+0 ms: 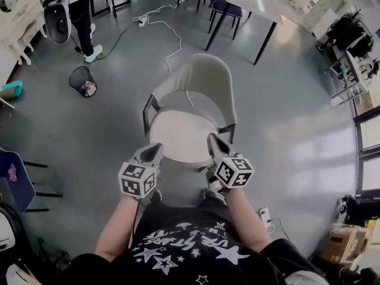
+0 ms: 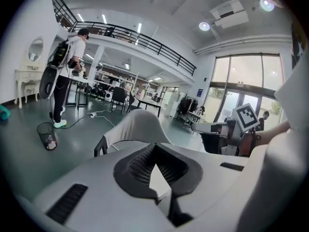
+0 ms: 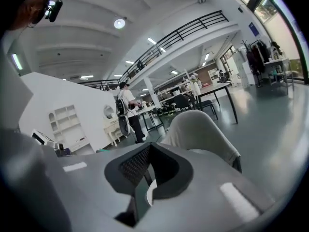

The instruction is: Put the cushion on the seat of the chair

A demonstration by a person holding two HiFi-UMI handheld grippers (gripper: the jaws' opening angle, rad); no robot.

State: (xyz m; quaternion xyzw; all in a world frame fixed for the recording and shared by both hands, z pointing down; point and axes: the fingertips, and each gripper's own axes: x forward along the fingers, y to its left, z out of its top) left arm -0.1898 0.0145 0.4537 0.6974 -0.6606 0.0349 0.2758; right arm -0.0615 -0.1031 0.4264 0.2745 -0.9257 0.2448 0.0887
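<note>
Cream round cushion (image 1: 181,136) looks like it's already lying flat on the seat of the chair (image 1: 205,79), pretty much centred, with the curved backrest wrapping behind it. So I'd say the task is about done, and what's left is backing off without messing it up.

How I'd handle that bit: lift both tools straight up off the front edge before pulling them back toward the body. Dragging them back low could catch the cushion's rim and slide it forward off the seat. It's also worth a glance that the cushion isn't overhanging at the front. From the head view it seems to sit inside the seat outline, but the front edge is partly hidden by the tools, so I'm not certain.

Now the tools. The left hand-held gripper (image 1: 157,150) sits at the front-left rim of the cushion. In its own view the ribbed pads come together at the tips, and the light patch behind them reads to me as cushion showing through, not something pinched. So clenched and empty. The right hand-held gripper (image 1: 212,139) is at the front-right rim, jaws pressed together with only a thin slit, nothing caught in there either. Whether either tip actually touches the fabric, I can't tell from above.
</note>
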